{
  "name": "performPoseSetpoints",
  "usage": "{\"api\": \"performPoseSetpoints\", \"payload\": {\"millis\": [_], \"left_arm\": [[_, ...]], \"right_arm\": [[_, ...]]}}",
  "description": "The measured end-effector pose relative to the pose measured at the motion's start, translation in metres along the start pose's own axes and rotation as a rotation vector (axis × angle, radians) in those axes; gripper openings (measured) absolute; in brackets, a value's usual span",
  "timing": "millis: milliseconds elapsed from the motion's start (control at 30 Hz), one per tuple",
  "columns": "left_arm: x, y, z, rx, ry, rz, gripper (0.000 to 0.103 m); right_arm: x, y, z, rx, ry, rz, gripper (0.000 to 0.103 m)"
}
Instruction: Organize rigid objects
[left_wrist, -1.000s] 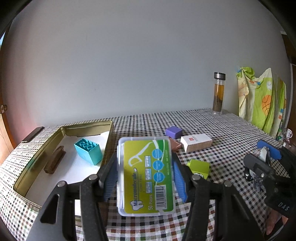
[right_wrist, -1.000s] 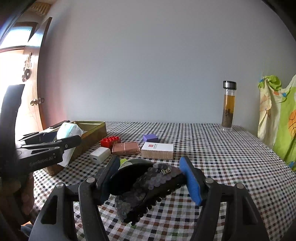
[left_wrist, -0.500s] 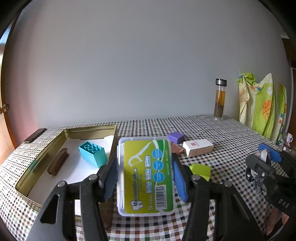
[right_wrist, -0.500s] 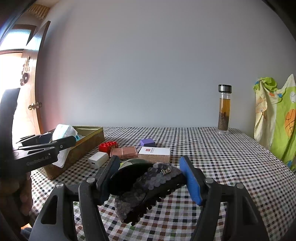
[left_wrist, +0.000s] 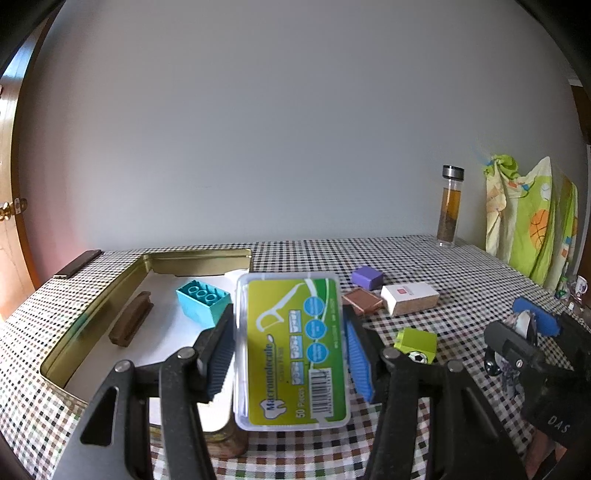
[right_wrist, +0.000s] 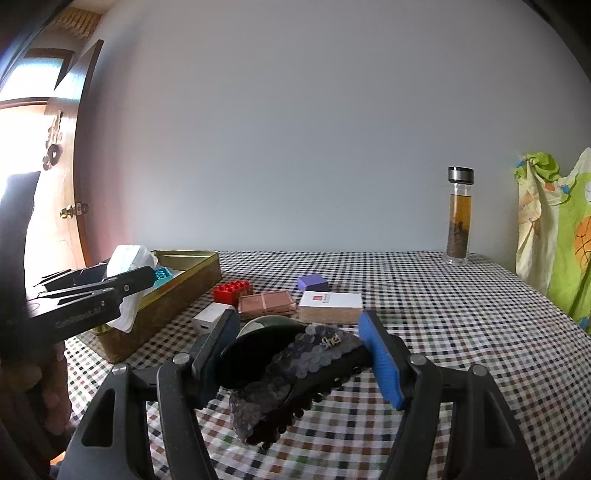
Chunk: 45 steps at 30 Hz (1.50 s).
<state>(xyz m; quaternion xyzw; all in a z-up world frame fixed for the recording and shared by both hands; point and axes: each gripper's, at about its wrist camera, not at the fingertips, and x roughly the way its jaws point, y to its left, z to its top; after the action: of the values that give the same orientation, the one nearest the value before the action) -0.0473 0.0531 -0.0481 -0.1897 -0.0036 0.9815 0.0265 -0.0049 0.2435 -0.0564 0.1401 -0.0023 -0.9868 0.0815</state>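
Note:
My left gripper (left_wrist: 290, 350) is shut on a clear floss-pick box with a green label (left_wrist: 291, 350), held above the near right corner of a gold tin tray (left_wrist: 92, 314). The tray holds a teal brick (left_wrist: 202, 301) and a brown bar (left_wrist: 131, 323). My right gripper (right_wrist: 299, 354) is shut on a black sequined hair claw (right_wrist: 291, 373), held above the checkered table. Loose on the table lie a purple block (left_wrist: 366, 277), a copper compact (left_wrist: 362, 300), a white box (left_wrist: 409, 297), a green cube (left_wrist: 416, 343), a red brick (right_wrist: 232, 290) and a white charger (right_wrist: 210, 316).
A glass bottle of brown liquid (left_wrist: 450, 205) stands at the table's far right by the wall. A green patterned cloth (left_wrist: 532, 229) hangs at the right edge. A dark flat thing (left_wrist: 77, 263) lies at the far left corner. A door (right_wrist: 55, 166) stands left.
The left gripper has tilted up and drawn back slightly with the floss box; the tray now sits lower in its view. The right gripper has lowered a little, still holding the hair claw.

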Motion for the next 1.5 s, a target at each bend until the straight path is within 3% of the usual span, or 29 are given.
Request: {"api": "performPoseSetpoints", "payload": {"millis": [433,1500], "left_arm": [[-0.005,0.024,-0.001,-0.028,-0.010,0.038,0.054],[-0.011,0.081,-0.006,-0.088,0.016,0.096,0.054]], "right_arm": [[0.008,0.023,0.002,-0.013,0.009,0.027,0.069],[0.026,0.099,0.001,-0.093,0.048,0.188,0.069]]}}
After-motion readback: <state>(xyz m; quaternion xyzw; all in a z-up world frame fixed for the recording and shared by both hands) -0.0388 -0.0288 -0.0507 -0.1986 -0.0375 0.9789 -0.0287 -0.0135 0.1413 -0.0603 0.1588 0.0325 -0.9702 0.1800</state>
